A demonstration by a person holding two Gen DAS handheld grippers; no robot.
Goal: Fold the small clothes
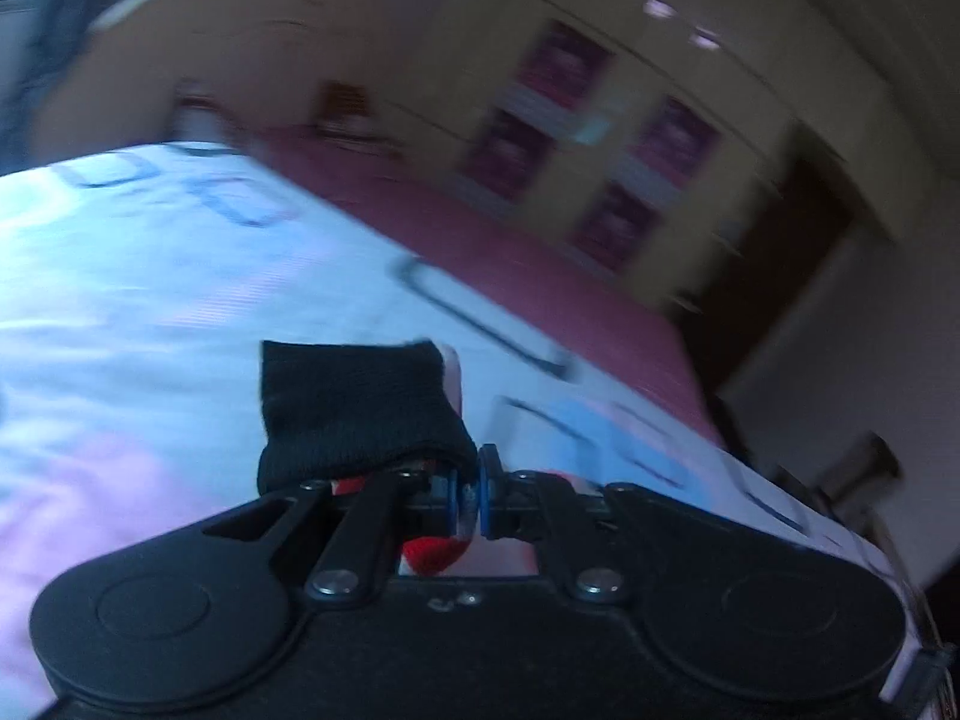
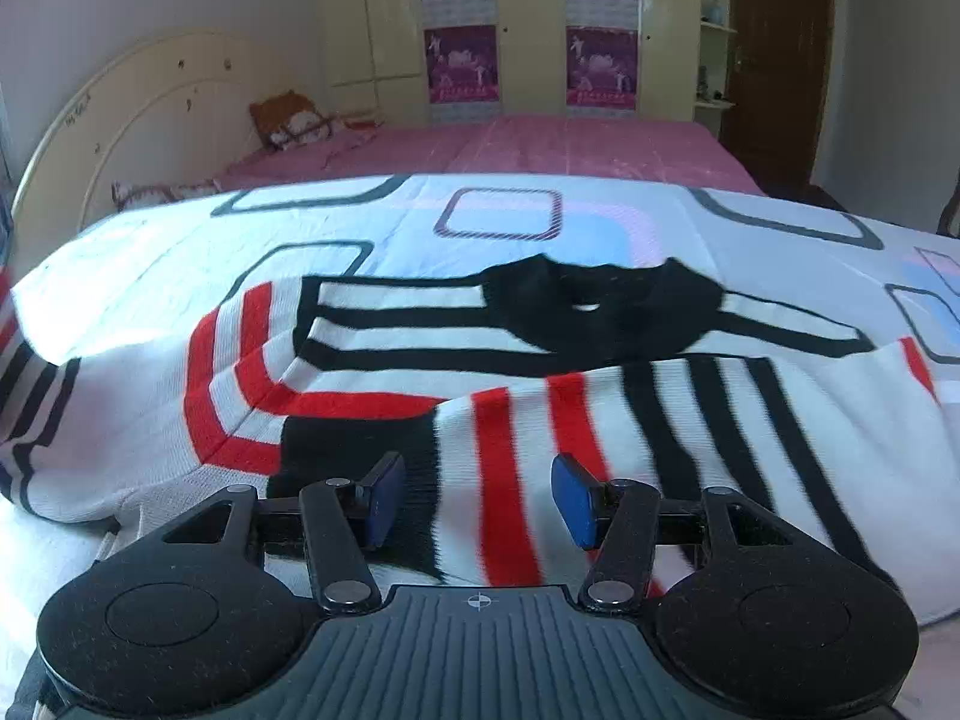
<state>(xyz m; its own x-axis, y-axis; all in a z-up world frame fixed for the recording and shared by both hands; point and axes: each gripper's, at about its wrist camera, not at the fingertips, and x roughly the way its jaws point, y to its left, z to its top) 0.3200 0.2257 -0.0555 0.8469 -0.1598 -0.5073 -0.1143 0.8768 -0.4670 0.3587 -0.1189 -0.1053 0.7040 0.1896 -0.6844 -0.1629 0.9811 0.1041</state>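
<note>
Left gripper: jaws pressed together on a black cuff of the sweater, with a bit of red and white knit showing just below the pads; the view is tilted and blurred.
Bed: covered by a white sheet with dark rounded-square outlines and pale blue and pink patches; a pink cover lies on its far side.
Headboard: cream, curved, at the bed's left end.
Pillows: an orange and white one and a patterned one near the headboard, on the pink cover.
Sweater: white knit with red and black stripes and a black collar, spread across the near part of the bed; one striped sleeve is laid over the body, its black cuff near the front edge.
Right gripper: jaws spread wide, blue pads apart, above the folded sleeve and gripping nothing.
Wardrobe: cream doors with purple posters, beyond the bed.
Door: dark wood, far right.
</note>
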